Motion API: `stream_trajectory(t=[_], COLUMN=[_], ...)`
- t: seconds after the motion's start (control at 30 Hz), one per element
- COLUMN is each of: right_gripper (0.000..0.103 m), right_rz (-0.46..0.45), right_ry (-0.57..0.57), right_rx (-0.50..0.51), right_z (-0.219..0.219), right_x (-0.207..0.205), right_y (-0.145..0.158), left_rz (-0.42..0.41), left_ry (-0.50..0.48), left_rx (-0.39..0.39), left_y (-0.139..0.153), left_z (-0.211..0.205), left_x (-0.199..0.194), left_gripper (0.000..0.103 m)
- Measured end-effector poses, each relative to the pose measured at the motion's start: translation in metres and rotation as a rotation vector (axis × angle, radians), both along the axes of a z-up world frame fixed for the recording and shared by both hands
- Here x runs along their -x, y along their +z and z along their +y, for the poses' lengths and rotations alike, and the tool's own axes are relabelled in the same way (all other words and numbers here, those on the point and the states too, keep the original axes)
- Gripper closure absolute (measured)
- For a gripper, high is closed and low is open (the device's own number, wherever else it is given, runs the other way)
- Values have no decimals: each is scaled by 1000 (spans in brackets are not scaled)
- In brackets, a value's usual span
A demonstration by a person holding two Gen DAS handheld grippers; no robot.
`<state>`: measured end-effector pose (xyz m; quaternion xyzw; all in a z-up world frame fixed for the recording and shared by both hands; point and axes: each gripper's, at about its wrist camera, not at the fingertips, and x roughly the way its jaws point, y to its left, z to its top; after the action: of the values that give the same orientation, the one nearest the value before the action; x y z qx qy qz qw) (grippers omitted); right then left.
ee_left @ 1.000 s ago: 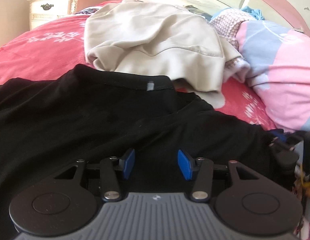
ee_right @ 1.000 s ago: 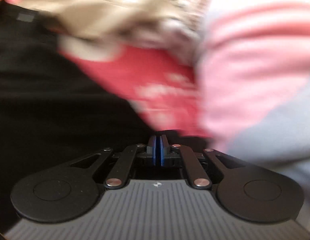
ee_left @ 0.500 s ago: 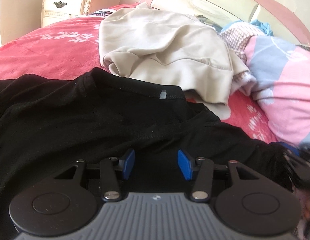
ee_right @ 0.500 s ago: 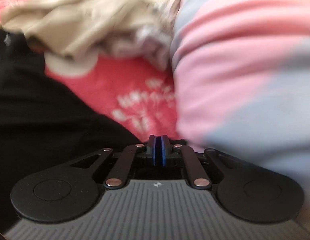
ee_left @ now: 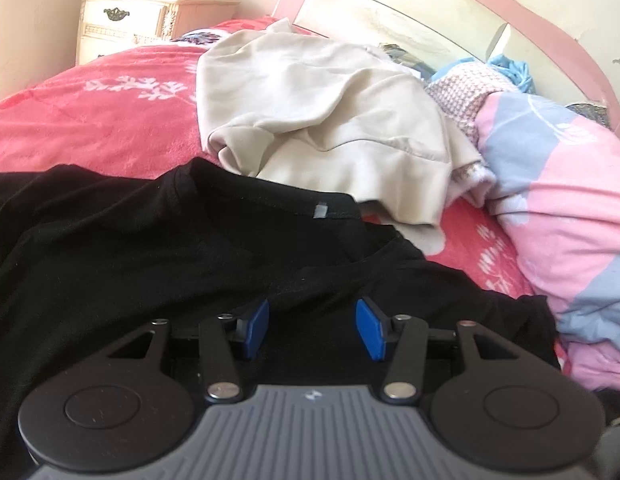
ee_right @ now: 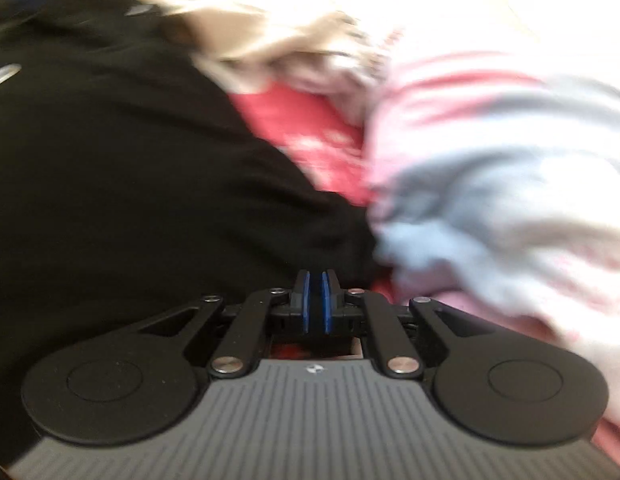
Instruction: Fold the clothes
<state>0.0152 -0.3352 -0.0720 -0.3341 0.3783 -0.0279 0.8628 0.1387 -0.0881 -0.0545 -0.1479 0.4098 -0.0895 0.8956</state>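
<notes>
A red bedspread [ee_left: 89, 128] with white flower prints covers the bed, its near part hidden under clothes. The black T-shirt [ee_left: 149, 264] lies spread across the bedspread in front of both cameras, collar and small grey label toward the headboard; its left side and lower hem run out of the left wrist view, so its full outline cannot be made out. Behind the collar a crumpled beige garment [ee_left: 322, 120] overlaps the shirt's edge, and to the right a pink and blue quilt [ee_left: 558, 208] is bunched up, cut off by the frame. A knitted piece [ee_left: 462, 88] is partly buried between the two. A cream nightstand [ee_left: 125, 24] stands at the far left corner. The left gripper [ee_left: 312, 328] hovers over the shirt with its blue pads apart and nothing between them. The right gripper [ee_right: 316, 300] has its pads together; the right wrist view is heavily blurred, and whether cloth is pinched between them cannot be told
</notes>
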Motion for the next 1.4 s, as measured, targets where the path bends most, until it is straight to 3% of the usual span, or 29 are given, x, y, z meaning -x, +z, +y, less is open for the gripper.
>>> stream_trajectory(t=[0.07,0.13,0.23,0.4,0.5,0.6,0.73,0.83,1.0,1.07,1.17,1.27,1.33,1.4], right_gripper=[98,98,98,98,97,98,96,94,83,79,72,71,69,69], right_rz=[41,59,68,-61,-31,60,-11,-88,-127,-72,90,209,254,315], right_ry=[-39,-108,-217,-129,-156,-312,-285,-229,-155,-102,-97,-150,-225,-298], right_rx=[23,47,-17,-91,-121,-171,-239,-368,-818,-978,-1136,-1196,-1168,-1093], right_z=[-9,-18,-36,-31,-46,-69,-66,-60,-68,-77,-91,-96,-85,-74], right_x=[-3,1,7,11,-4,-26,1,34,76,96,116,145,169,167], right_y=[-19,-14,1,20,13,-2,33,81,164,184,200,187,159,118], left_rz=[-6,-26,-61,-80,-71,-82,-89,-29,107,191,357,461,487,514], left_ry=[-23,-50,-73,-121,-165,-213,-252,-283,-172,-149,-156,-168,-191,-214], left_rx=[8,4,-15,-14,-24,-70,-168,-222,-308,-302,-183,-88,-113,-139], left_y=[8,18,34,51,59,76,105,128,141,133,101,66,49,33], left_z=[1,3,7,5,2,9,34,68,144,168,188,195,189,183], left_x=[3,8,15,25,35,50,72,91,143,168,207,241,259,276], left_gripper=[53,52,51,50,50,50,50,49,45,45,45,45,46,47])
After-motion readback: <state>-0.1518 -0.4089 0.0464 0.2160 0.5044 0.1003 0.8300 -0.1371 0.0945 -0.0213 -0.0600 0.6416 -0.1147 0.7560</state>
